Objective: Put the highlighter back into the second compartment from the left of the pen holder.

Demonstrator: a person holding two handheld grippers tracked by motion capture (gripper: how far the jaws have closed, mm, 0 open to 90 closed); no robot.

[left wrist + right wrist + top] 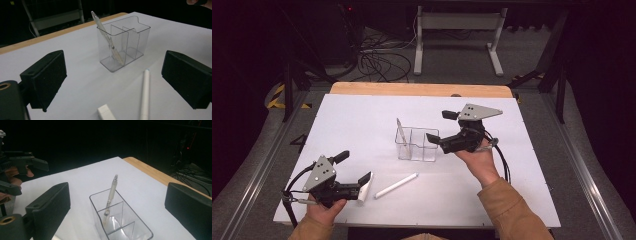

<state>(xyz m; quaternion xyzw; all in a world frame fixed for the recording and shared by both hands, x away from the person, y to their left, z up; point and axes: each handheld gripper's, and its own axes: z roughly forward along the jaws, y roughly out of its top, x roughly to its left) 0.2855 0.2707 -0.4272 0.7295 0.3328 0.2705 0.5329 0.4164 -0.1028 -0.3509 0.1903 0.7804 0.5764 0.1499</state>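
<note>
A clear box [417, 144] sat in the middle of the high view, with a pen [401, 132] leaning in its left part. The right gripper [438, 127], just right of the box, had wide, empty jaws. The left gripper [355, 171], lower left, was wide too, near a white pen [396, 186].

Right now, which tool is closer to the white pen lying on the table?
Left. The left tool sits just beside the white pen, jaws open toward it. The right tool is farther back, open beside the clear holder.
</note>
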